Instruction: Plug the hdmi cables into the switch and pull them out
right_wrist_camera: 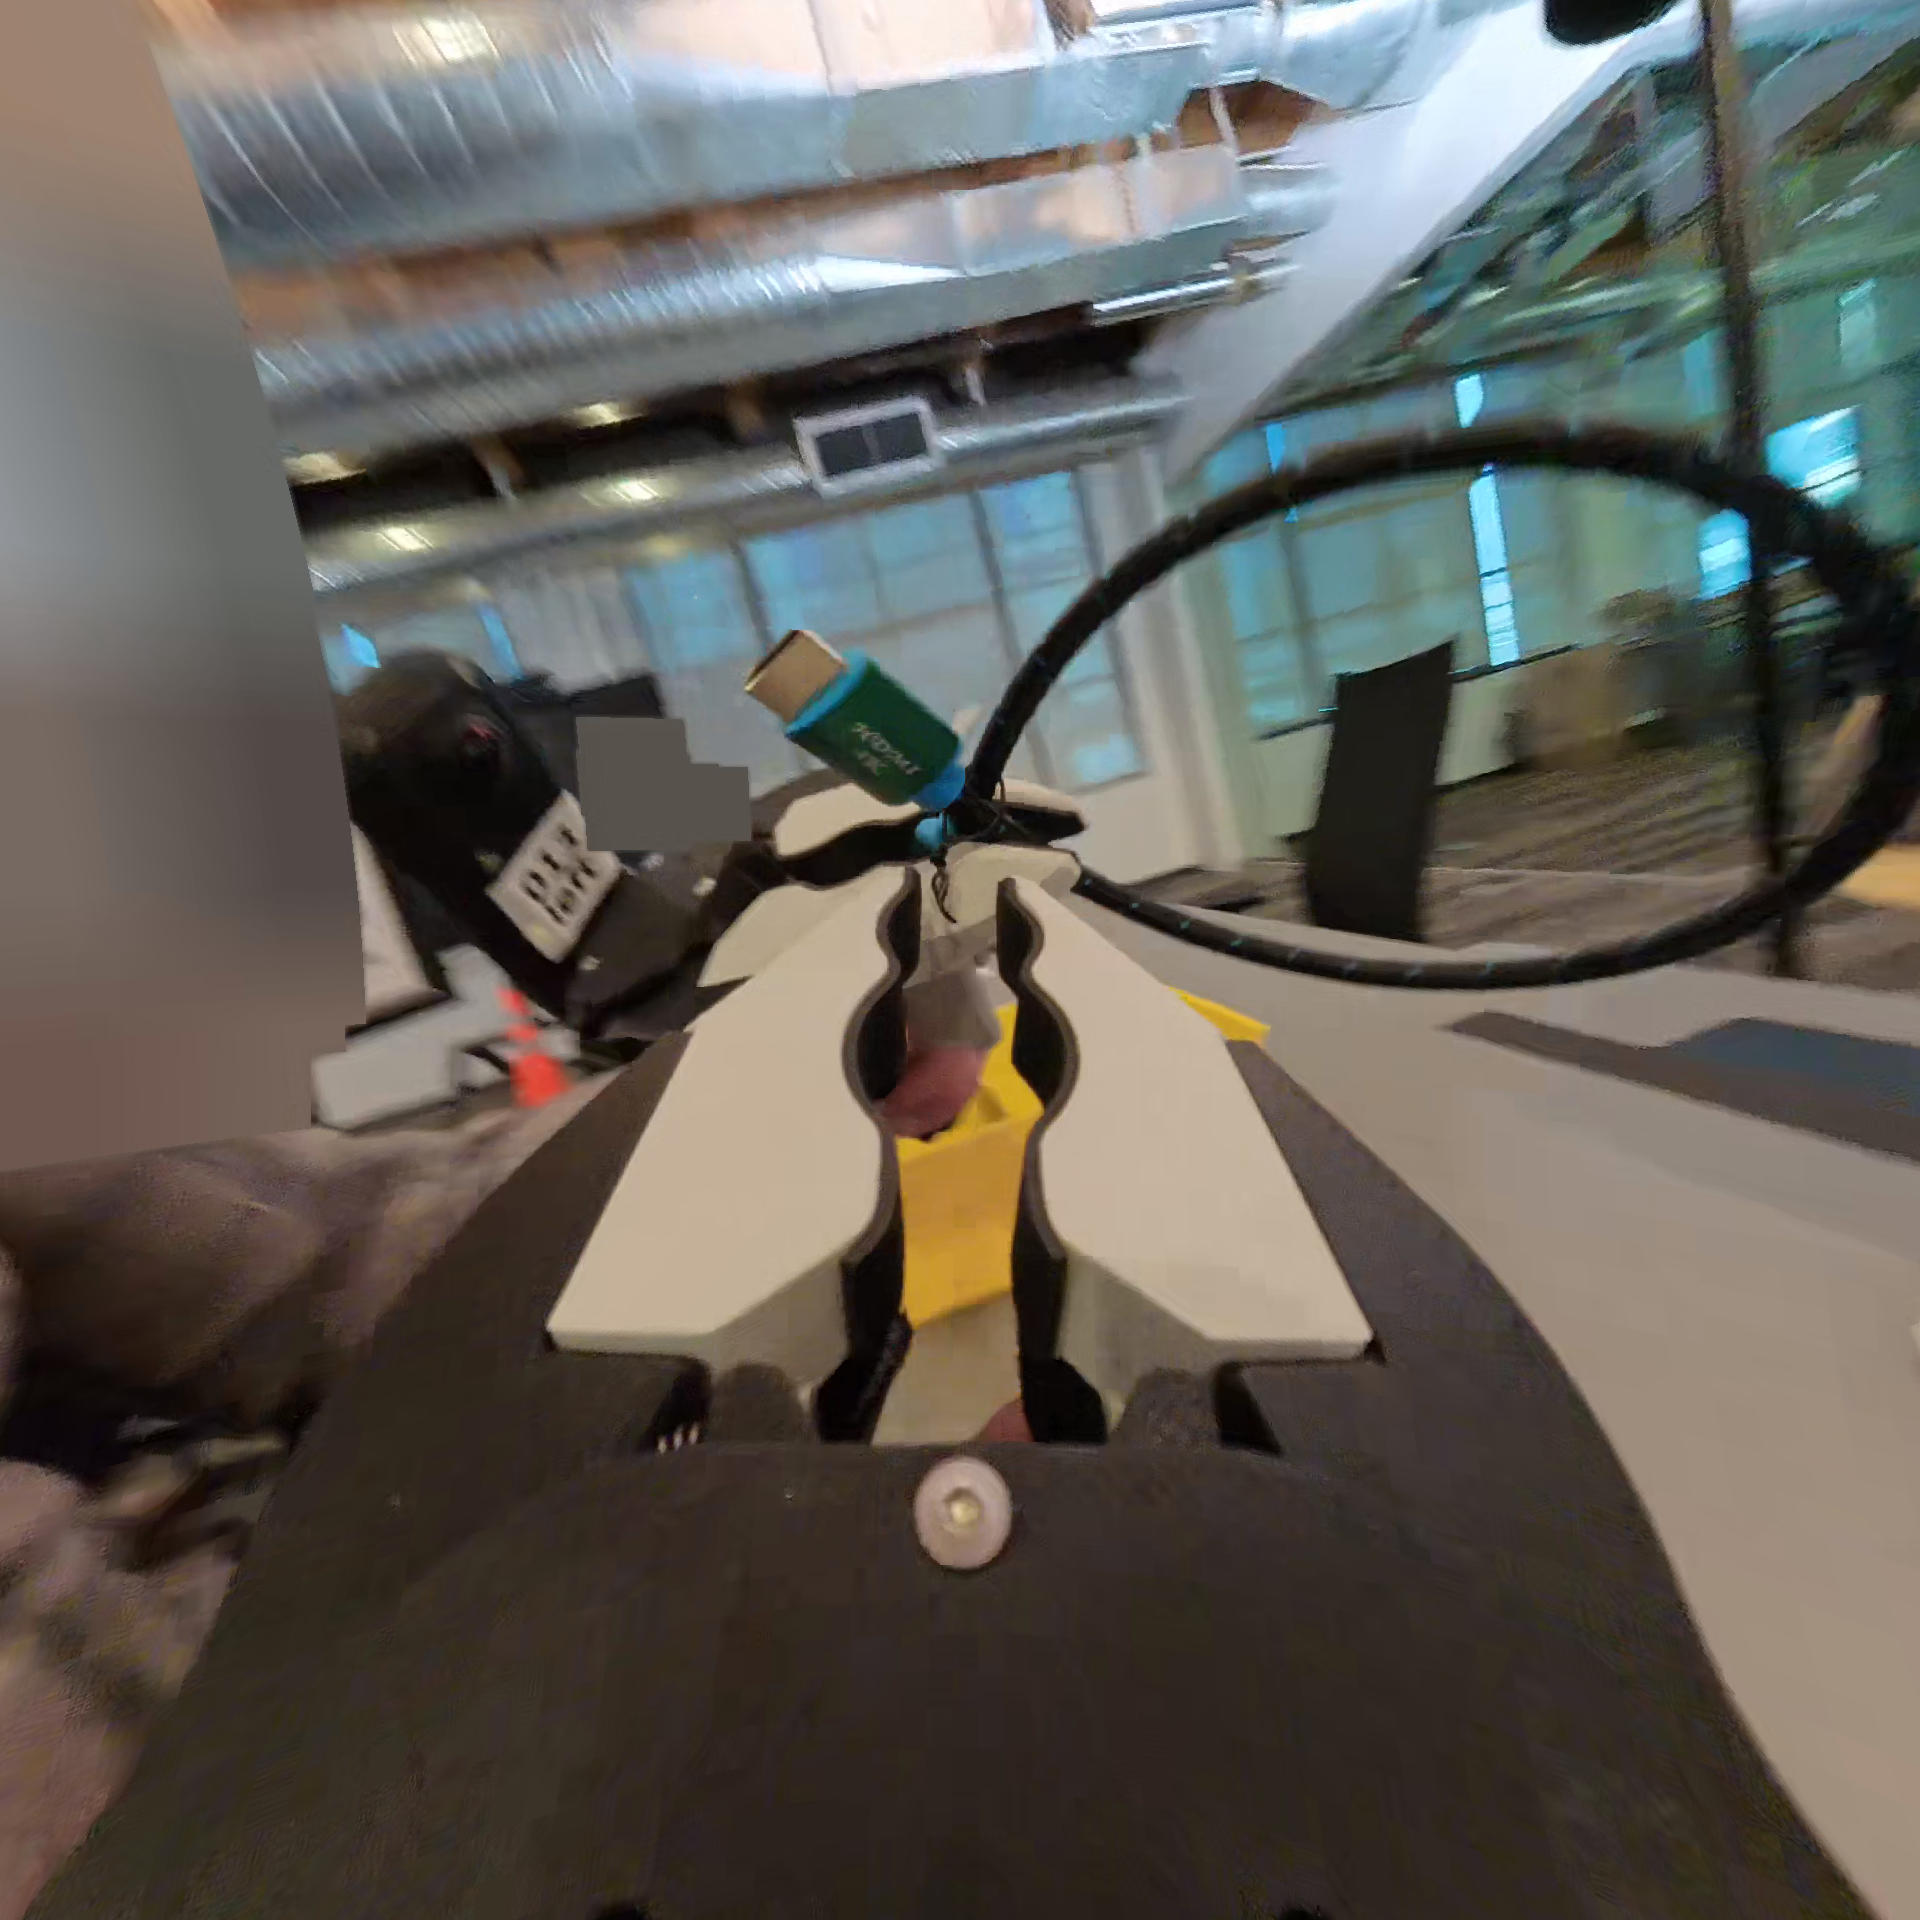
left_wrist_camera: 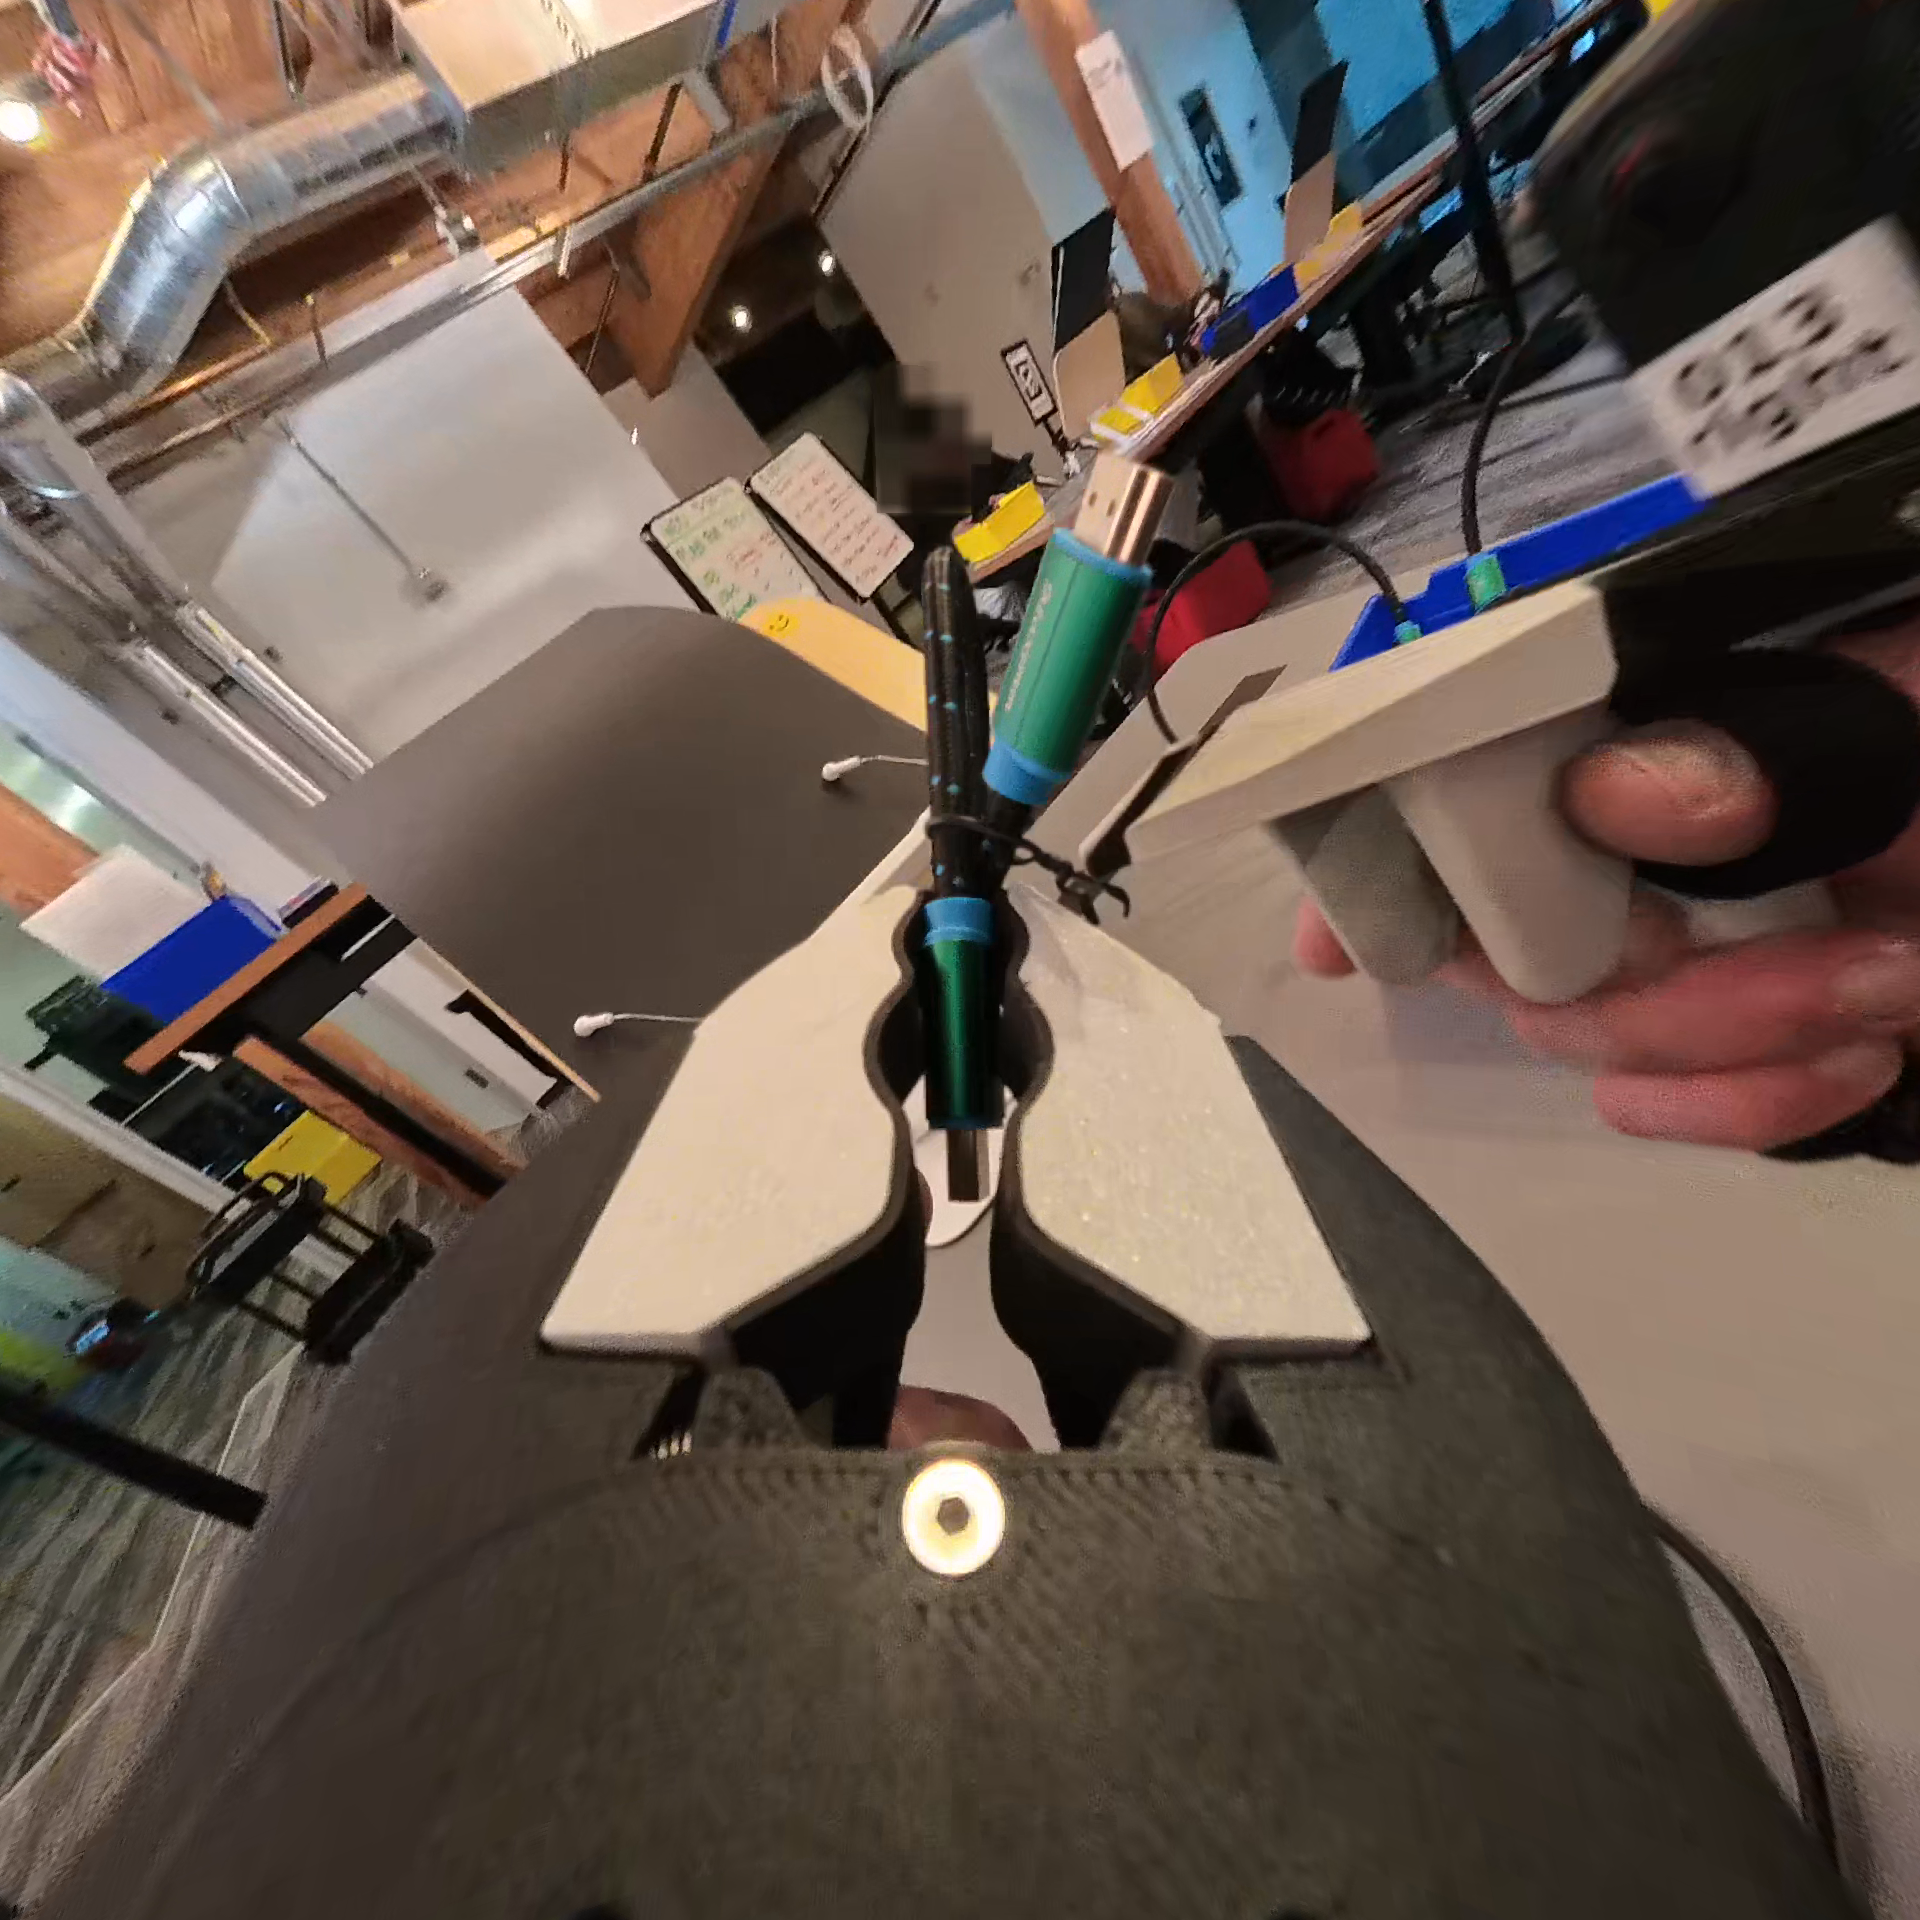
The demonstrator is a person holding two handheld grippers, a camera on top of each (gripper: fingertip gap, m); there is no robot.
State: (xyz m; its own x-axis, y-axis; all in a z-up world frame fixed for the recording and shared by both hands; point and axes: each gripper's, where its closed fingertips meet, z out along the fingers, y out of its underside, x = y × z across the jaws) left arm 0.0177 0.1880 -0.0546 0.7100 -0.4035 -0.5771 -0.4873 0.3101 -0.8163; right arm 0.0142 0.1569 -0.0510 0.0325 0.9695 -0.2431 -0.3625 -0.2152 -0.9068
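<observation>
Green HDMI plug pinched in the left claw, both claws held up off the grey worktop.

One green metal HDMI plug with blue collars sat at the centre of the left wrist view, clamped between the white fingers of the left claw, its metal tip pointing back toward the camera. The cable's second green plug stood just above it, tip toward the upper right, tied to the black braided cable by a thin black tie. In the right wrist view that cable looped wide across the upper right. The right claw was nearly closed on nothing, its tips just below the left claw. No switch could be made out; the grey worktop lay lower right.
</observation>
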